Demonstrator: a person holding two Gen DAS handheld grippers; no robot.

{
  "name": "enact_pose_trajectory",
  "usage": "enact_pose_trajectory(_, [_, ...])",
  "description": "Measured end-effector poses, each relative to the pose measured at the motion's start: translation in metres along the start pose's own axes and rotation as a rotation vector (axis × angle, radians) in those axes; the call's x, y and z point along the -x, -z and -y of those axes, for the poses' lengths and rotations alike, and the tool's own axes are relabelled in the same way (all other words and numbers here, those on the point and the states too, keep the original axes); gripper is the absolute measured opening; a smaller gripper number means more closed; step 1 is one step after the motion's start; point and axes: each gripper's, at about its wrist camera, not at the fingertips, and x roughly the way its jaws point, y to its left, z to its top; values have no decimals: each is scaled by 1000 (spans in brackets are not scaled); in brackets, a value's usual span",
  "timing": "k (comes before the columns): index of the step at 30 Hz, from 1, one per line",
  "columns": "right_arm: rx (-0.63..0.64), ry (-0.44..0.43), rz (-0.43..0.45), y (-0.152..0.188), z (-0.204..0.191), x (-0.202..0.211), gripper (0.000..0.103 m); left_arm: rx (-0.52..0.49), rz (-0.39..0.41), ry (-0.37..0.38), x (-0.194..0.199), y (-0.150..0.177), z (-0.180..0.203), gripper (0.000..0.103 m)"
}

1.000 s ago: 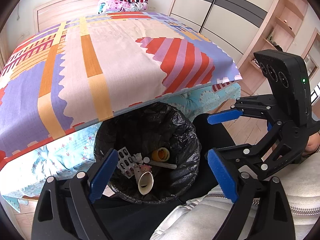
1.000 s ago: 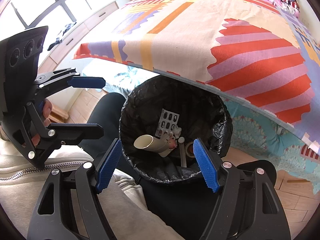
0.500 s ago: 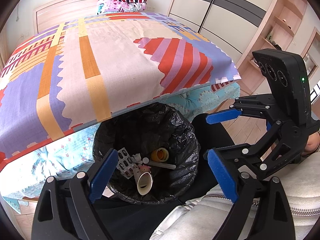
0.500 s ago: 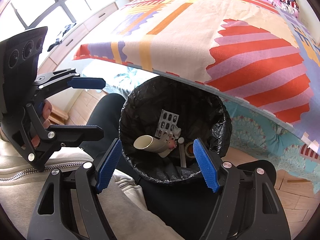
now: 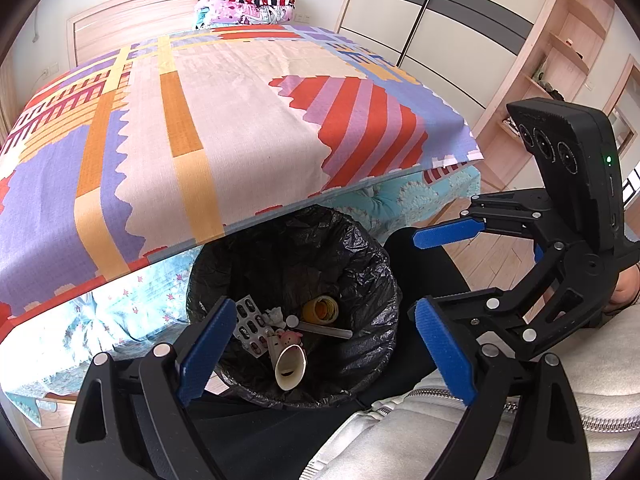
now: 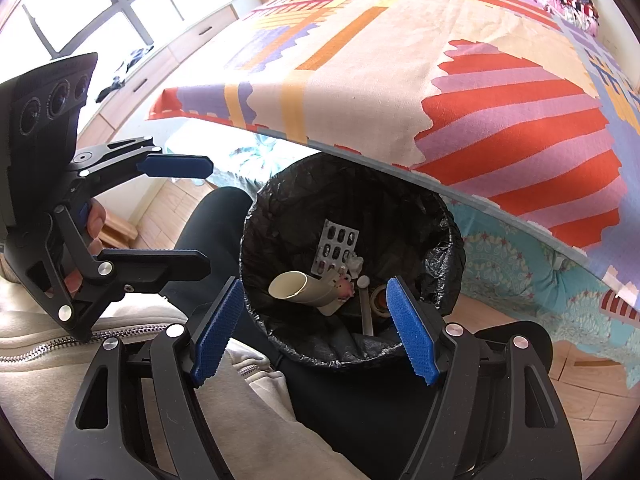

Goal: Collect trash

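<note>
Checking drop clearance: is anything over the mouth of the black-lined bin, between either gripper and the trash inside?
Nothing visible covers it. The black-bag-lined bin has an open mouth, and the trash inside is in plain sight: silver blister pack, cream cardboard tube. The left gripper and right gripper are both open and empty. The patterned bedspread edge sits behind the far rim.

Beyond the jaws, a bed [image 5: 224, 128] with patterned cover, sliding wardrobe [image 5: 440, 24], wooden floor [image 6: 580, 392], bright window [image 6: 80, 4].
</note>
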Motion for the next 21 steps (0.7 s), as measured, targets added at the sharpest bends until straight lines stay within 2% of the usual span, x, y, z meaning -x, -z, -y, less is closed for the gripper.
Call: enact_pose_trajectory(21, [4, 4, 3, -1, -3, 1, 73, 3, 5, 1, 1, -1, 0, 88])
